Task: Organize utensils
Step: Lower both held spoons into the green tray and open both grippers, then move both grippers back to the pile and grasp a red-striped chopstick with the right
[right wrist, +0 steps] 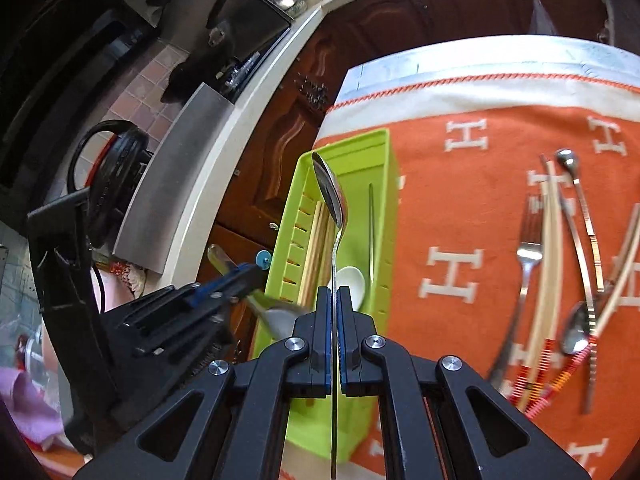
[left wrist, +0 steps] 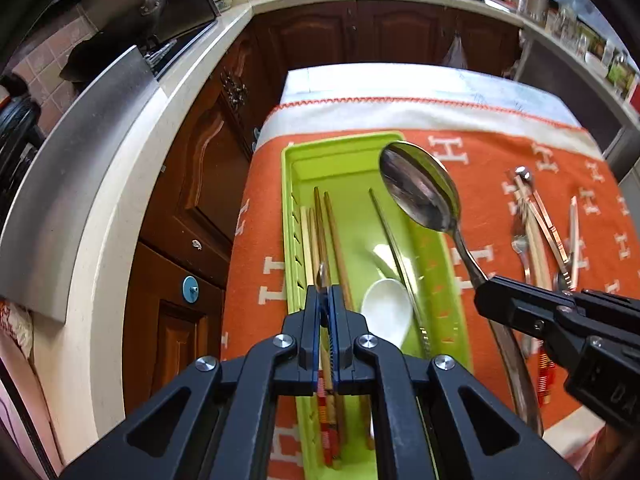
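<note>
My right gripper (right wrist: 333, 294) is shut on the handle of a large steel spoon (right wrist: 330, 194), which I see edge-on above the green tray (right wrist: 352, 148). In the left wrist view that spoon's bowl (left wrist: 420, 188) hangs over the tray's right wall (left wrist: 436, 256), held by the right gripper (left wrist: 482, 288). My left gripper (left wrist: 326, 294) is shut over the tray's near left part, and a thin metal end (left wrist: 322, 276) pokes out between its fingers. From the right wrist, the left gripper (right wrist: 250, 274) grips a smaller, blurred spoon (right wrist: 280, 318) beside the tray's left wall.
In the tray lie wooden chopsticks (left wrist: 334, 232), a metal chopstick (left wrist: 394, 240) and a white ceramic spoon (left wrist: 388, 312). On the orange cloth (right wrist: 460, 200) to the right lie a fork (right wrist: 528, 256), chopsticks (right wrist: 550, 264) and spoons (right wrist: 576, 332). A counter (left wrist: 132, 184) and brown cabinets (left wrist: 200, 184) stand left.
</note>
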### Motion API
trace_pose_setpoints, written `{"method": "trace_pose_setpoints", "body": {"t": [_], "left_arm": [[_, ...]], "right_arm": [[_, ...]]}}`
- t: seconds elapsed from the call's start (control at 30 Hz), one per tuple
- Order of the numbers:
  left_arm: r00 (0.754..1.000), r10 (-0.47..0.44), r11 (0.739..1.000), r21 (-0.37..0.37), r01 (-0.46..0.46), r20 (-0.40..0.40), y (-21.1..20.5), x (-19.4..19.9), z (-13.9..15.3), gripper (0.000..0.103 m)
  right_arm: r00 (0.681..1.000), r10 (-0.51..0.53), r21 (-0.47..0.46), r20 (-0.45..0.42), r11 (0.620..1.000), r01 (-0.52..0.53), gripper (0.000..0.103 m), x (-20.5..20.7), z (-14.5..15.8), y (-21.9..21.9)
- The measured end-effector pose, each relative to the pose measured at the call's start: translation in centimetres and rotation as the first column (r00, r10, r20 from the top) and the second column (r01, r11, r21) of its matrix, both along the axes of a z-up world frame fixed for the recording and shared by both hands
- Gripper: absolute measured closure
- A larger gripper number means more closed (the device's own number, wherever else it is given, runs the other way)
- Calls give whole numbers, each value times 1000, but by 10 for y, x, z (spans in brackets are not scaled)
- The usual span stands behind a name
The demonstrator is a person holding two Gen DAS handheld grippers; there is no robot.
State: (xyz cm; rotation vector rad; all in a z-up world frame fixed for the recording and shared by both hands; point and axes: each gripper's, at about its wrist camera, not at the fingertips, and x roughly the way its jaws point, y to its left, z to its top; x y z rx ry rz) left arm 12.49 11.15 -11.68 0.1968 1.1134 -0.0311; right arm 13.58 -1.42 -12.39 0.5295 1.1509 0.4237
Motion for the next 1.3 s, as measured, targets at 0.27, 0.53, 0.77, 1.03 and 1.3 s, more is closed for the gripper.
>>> {"method": "trace_pose_setpoints", "body": {"t": [0.27, 0.53, 0.77, 1.03, 1.3], "left_arm": [[1000, 4, 998, -55, -5, -15, 12, 23, -14, 94], [999, 44, 995, -91, -44, -10, 19, 34, -13, 66], [994, 106, 989, -108, -103, 19, 32, 34, 3, 54], [995, 94, 989, -114, -91, 27, 24, 29, 10, 54], [998, 47, 991, -130, -43, 28, 1, 18, 16, 47]], "right_arm": [[996, -57, -13, -72, 998, 56, 101, 21, -33, 15], [990, -86, -33, -112, 996, 83, 100, 32, -52, 18], [992, -59, -15, -112, 998, 57, 99, 39, -53, 27], [998, -16, -56, -58, 998, 12, 98, 31, -35, 23], [1000, 0, -123, -28, 992, -4, 98, 8, -21, -12]]}}
